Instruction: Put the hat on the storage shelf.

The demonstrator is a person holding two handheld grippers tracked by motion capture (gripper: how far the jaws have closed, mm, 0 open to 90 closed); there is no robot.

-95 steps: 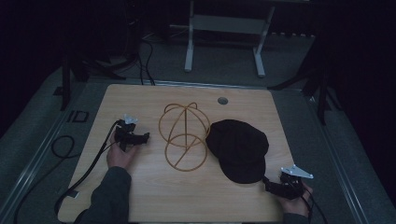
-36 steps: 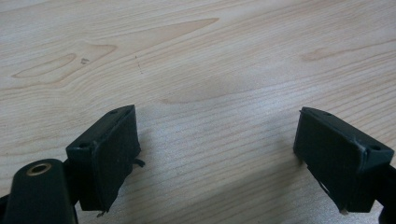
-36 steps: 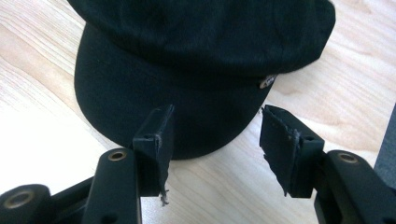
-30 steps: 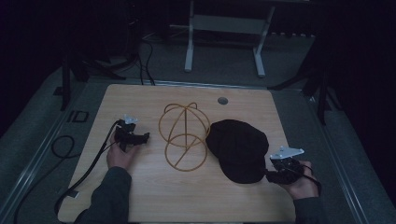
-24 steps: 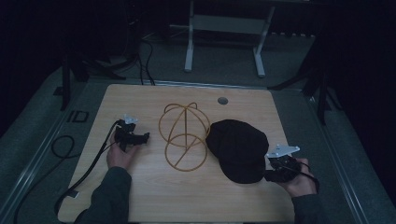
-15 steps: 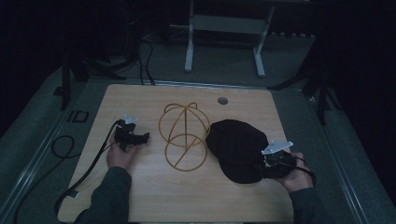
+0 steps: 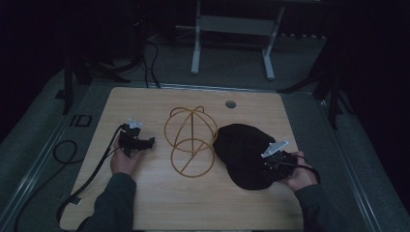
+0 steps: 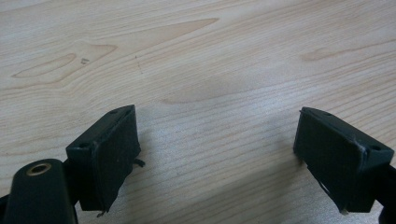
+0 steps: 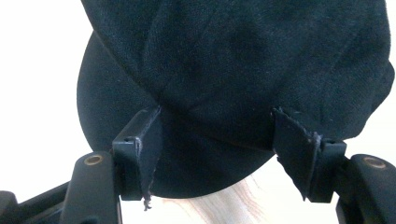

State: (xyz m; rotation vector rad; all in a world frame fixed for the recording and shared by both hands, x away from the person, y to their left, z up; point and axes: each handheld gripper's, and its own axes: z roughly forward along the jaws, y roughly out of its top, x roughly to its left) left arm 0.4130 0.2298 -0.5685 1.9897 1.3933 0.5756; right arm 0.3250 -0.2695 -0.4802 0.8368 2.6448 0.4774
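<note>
Right gripper: moved leftward onto black cap, fingers wide, straddling its near brim. Cap lies right of wire stand on desk. Left gripper: unmoved, fingers wide.

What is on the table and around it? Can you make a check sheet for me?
Surface: light wooden table with a round hole near its far edge.
Job's things: black cap lying flat; gold wire cap-shaped frame beside it, to its left.
Clutter: nothing seen.
Grippers: left tool open over bare wood; right tool open, jaws either side of the cap's edge.
Cables: black cable trails from the left tool off the table.
Surroundings: dark room, grey floor, white metal stand behind.
</note>
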